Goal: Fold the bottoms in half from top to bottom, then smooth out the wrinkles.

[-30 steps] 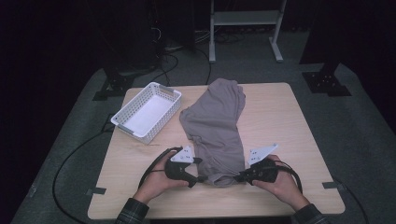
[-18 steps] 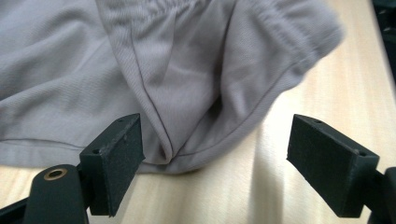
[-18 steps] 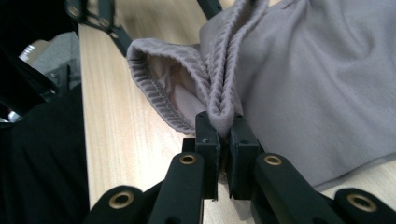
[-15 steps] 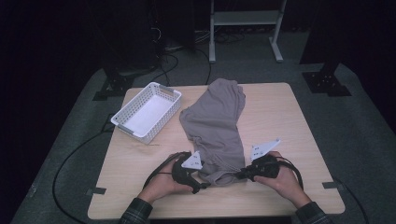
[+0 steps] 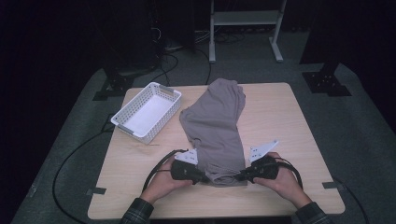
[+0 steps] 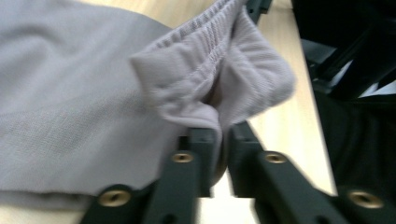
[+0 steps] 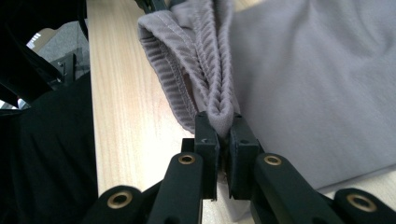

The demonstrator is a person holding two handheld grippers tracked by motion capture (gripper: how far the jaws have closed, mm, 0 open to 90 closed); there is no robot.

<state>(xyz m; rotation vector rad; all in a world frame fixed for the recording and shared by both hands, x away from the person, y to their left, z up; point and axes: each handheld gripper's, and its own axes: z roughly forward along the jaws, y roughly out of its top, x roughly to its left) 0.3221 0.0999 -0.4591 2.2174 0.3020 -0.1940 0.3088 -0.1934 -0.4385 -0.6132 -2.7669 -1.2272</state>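
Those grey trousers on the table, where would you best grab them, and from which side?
By the ribbed waistband at the near end of the grey trousers, one corner each, coming in level from the two sides. The band is thick and bunches into a firm fold; the left gripper and right gripper are pinched on it there.
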